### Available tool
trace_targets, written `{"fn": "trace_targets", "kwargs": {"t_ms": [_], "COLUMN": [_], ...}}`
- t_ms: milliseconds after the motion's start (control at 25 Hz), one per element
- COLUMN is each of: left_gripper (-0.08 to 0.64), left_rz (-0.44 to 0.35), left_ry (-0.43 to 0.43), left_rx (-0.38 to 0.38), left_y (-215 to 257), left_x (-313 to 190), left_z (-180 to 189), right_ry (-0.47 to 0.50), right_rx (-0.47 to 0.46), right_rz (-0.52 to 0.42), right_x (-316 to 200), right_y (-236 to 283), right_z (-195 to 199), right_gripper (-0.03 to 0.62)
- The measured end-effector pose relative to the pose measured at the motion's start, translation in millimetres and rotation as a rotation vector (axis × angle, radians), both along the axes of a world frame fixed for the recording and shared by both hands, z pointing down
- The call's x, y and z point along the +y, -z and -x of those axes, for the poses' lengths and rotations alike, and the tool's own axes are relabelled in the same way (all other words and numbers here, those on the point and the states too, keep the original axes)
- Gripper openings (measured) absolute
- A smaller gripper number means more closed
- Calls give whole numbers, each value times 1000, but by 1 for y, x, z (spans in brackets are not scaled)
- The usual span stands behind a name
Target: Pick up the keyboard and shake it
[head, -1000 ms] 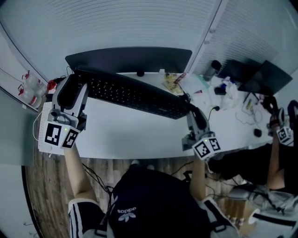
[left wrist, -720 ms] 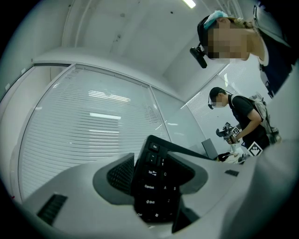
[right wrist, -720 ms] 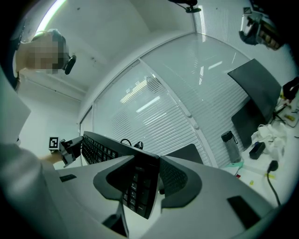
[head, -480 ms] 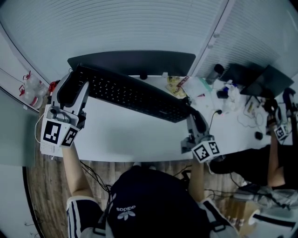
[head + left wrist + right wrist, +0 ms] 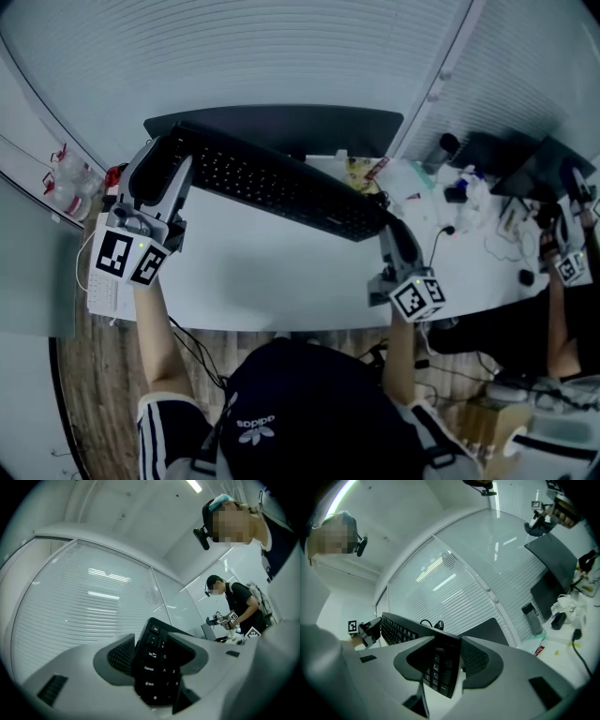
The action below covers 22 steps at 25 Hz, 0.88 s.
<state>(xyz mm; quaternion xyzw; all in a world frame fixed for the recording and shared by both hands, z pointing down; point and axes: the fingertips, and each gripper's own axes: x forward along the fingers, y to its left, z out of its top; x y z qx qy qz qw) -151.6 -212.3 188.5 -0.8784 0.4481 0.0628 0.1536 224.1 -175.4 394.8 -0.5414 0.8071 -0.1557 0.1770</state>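
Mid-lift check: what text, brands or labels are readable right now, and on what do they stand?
"Tab", "Shift": keys at the end of the keyboard, in the left gripper view; the key between them is blurred.
"adidas": the person's black shirt.
Other key legends, and the yellow packet on the desk: too small to read.

Black keyboard, white desk

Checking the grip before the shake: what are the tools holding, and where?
The keyboard, by its two short ends: left tool clamps the Shift-key end, right tool the opposite end.
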Motion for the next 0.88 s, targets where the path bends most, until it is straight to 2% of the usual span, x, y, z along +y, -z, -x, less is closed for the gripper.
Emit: {"fn": "trace_targets", "kwargs": {"t_ms": [160,360,720,880], "left_gripper": [216,216,213,213], "left_rz": [5,14,24,43], "left_ry": [-35,-72,-125,-138], "left_rx": [-18,29,50,70], "left_y": [-2,-3,-2,-4], "left_x": [2,2,1,4], "left_z": [-2,1,5,7], "right_ry": [4,-2,-16,-33], "right_rx": [-6,36,6,29], "right_rz": [1,12,4,18], "right_x": [1,-1,-6,2], "right_y": [-6,-4,-3,2], "right_z": [-2,1,0,1], "right_gripper": [155,155,156,158]}}
